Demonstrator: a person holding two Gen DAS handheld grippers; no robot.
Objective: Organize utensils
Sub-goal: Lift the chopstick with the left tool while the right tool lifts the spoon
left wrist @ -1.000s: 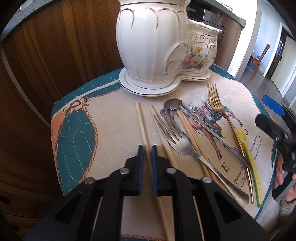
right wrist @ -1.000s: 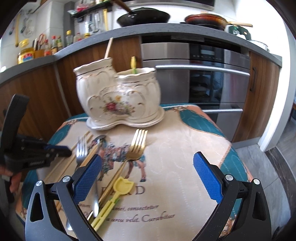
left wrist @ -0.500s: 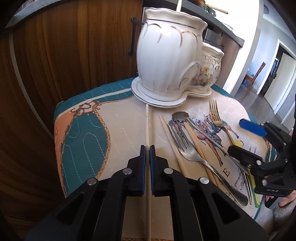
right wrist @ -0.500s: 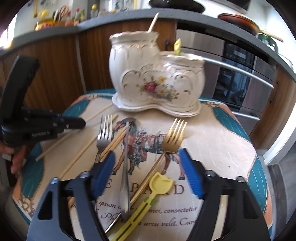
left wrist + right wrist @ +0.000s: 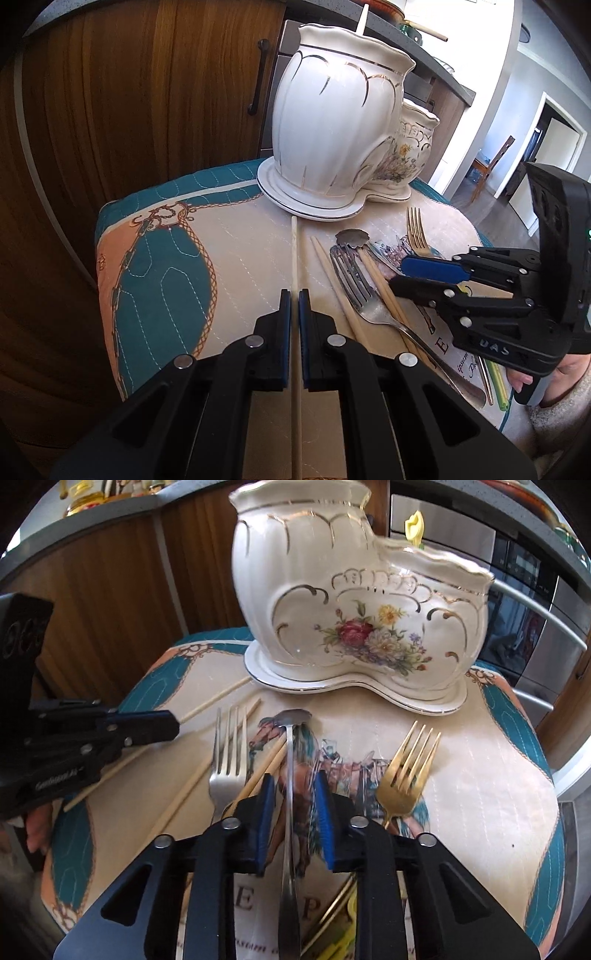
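My left gripper (image 5: 294,295) is shut on a pale wooden chopstick (image 5: 294,251) that points toward the white ceramic utensil holder (image 5: 332,122). The right gripper (image 5: 293,779) straddles the handle of a silver spoon (image 5: 290,760) lying on the mat. Its jaws are closing, and a gap still shows on each side of the handle. A silver fork (image 5: 227,760) lies left of the spoon and a gold fork (image 5: 406,771) lies right of it. More chopsticks (image 5: 325,266) rest beside the silver fork.
The holder (image 5: 351,609) stands on its saucer at the back of the quilted mat (image 5: 480,775), with a yellow utensil (image 5: 413,524) and a stick in it. A yellow-green utensil (image 5: 347,941) lies under the right gripper. Wooden cabinets and an oven stand behind.
The right gripper has moved left from the gold fork to over the spoon, and its jaws have narrowed from wide open. The left gripper has swung a little with its chopstick.
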